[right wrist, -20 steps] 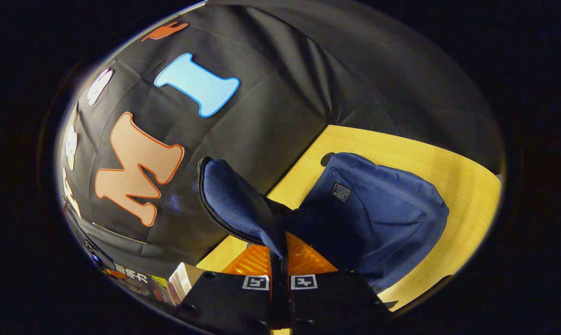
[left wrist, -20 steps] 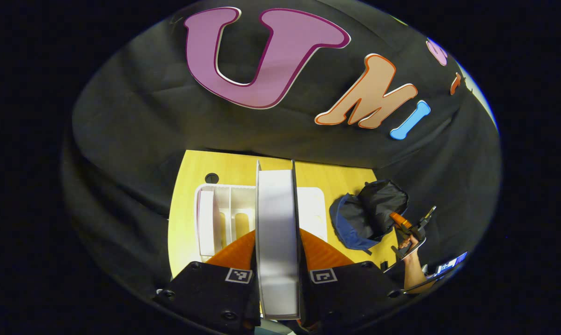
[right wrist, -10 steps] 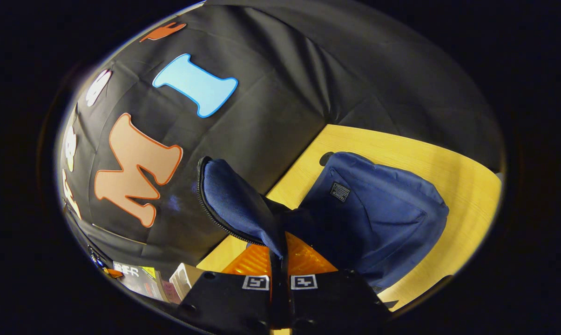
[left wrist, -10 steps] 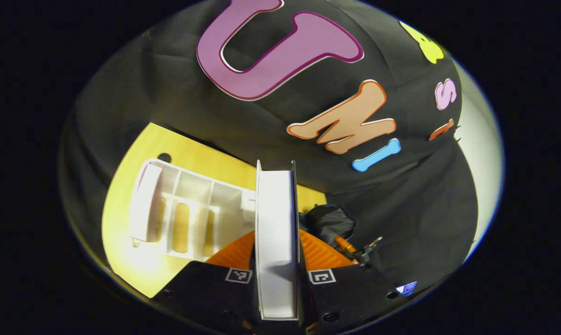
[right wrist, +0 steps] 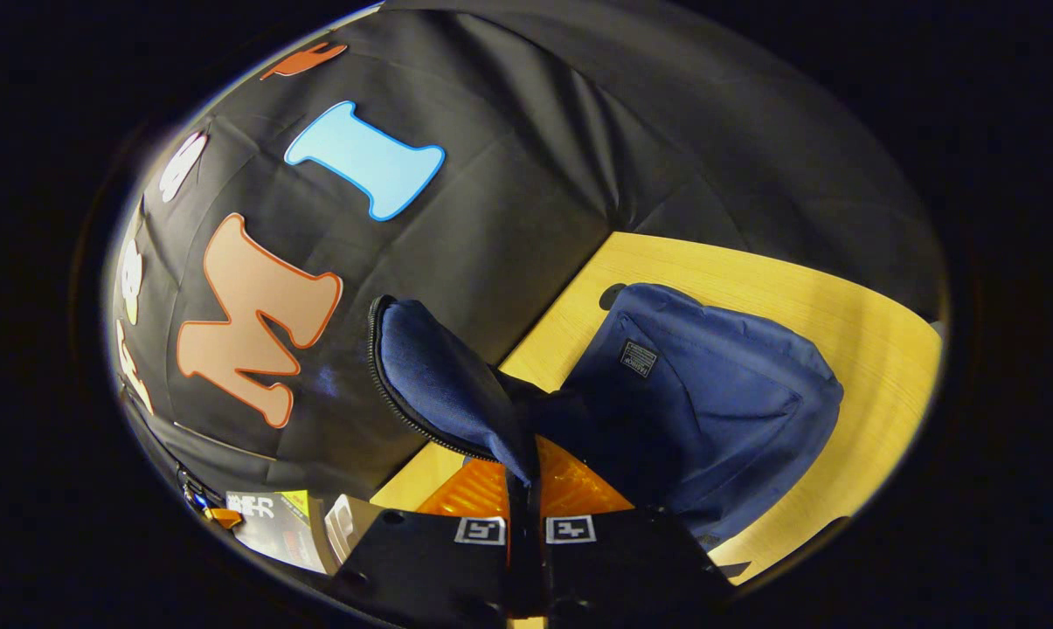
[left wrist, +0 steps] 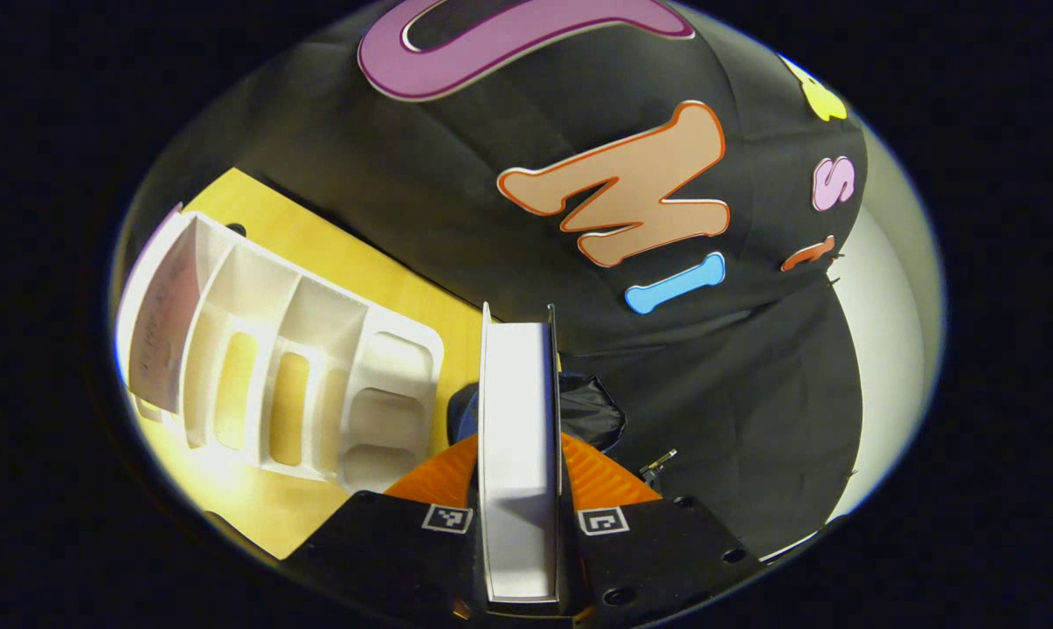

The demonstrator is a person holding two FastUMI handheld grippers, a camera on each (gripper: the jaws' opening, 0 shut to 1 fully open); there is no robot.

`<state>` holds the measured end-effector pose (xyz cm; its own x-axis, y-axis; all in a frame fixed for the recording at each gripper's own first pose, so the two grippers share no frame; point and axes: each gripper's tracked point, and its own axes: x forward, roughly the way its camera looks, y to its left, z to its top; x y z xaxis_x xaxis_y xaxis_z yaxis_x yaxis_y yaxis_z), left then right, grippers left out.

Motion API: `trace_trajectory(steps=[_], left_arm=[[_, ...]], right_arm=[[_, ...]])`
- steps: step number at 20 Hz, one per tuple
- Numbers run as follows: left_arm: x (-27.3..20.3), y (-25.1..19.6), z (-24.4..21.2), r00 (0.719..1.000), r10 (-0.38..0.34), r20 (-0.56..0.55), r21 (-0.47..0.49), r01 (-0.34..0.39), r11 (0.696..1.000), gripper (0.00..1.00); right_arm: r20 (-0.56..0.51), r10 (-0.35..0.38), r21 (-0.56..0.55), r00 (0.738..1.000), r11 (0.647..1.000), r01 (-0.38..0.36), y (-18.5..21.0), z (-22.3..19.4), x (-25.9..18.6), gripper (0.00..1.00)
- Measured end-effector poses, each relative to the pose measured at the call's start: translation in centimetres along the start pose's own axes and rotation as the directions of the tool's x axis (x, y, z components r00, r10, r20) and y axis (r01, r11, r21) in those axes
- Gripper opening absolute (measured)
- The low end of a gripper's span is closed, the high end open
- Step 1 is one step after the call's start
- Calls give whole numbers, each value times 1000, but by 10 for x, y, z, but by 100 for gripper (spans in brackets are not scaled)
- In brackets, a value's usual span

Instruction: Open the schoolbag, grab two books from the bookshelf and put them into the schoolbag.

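White page edges and thin pale covers mark the book [left wrist: 517, 454], which stands edge-on between the orange ribbed fingers [left wrist: 439, 476] of the left gripper [left wrist: 519, 489]; both fingers press on its covers, one at each side, so it is held firmly. In the left gripper view it rises from 6 o'clock toward the centre.

At 9 o'clock in that view sits the bookshelf [left wrist: 316, 367], a white moulded plastic rack with rounded corners, upright dividers and oval slots cut through its wall. A second book [left wrist: 161, 328], pale with a faintly pinkish cover, leans in its outermost compartment. The rack rests on the table [left wrist: 316, 253], a smooth yellow wood-grain top.

Just behind the held book, toward 5 o'clock, a bit of the schoolbag [left wrist: 589, 411] peeks out, dark and crumpled.

In the right gripper view the schoolbag [right wrist: 710, 411] is navy woven cloth, soft and rounded, with a small sewn label on its front, lying on the table [right wrist: 858, 349] from the centre out to 3 o'clock. Its flap [right wrist: 443, 393], edged with a dark zipper, is lifted toward 10 o'clock, leaving the bag open. The right gripper [right wrist: 526, 502], at 6 o'clock, has its orange fingers [right wrist: 478, 489] closed on the lower edge of that flap.
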<state>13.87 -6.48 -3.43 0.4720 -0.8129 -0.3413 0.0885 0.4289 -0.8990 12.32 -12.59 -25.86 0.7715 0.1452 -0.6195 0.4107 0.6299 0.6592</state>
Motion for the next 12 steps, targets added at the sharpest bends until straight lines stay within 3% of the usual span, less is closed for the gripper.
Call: trace_trajectory(steps=[3,12], left_arm=[[34,1,-23,999,-19,-47,-58,17,998,29],[123,11,-54,996,20,-89,-84,-27,996,29]], right_arm=[[6,-2,19,1000,1000,1,-1,0,0,3],[16,15,36,1000,999,-15,0,2,-1,4]])
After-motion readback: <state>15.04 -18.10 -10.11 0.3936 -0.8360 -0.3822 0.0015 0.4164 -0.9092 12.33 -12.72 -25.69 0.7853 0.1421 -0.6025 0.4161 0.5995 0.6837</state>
